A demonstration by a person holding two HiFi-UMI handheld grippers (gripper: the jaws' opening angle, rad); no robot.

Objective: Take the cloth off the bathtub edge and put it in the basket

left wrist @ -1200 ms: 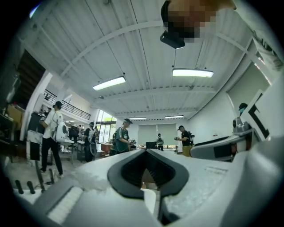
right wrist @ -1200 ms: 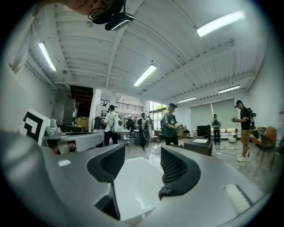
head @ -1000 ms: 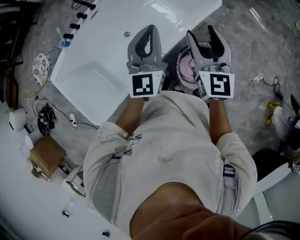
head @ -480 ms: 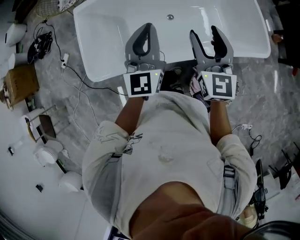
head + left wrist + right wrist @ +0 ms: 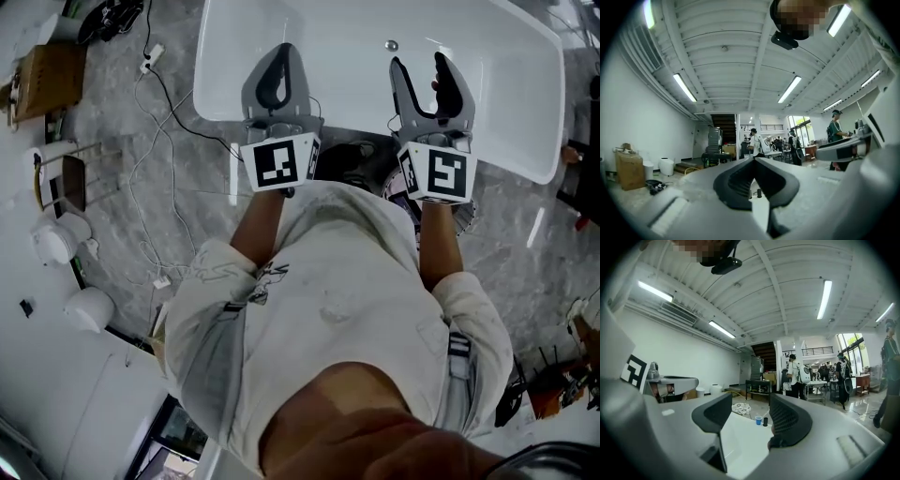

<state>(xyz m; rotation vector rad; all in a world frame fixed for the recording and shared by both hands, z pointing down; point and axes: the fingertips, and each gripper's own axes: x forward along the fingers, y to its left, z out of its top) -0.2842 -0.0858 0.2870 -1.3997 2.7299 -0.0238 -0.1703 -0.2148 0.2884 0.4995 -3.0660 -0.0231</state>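
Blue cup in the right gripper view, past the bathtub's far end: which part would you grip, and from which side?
Likely across the round wall of the blue cup, coming down from above or in from the left of the view: it stands upright, and a small dark container sits close on its right, leaving little room there.

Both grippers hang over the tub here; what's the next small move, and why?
Probably scan along the bathtub rim for the cloth: none shows there, and the left gripper and right gripper are empty, held level above it.
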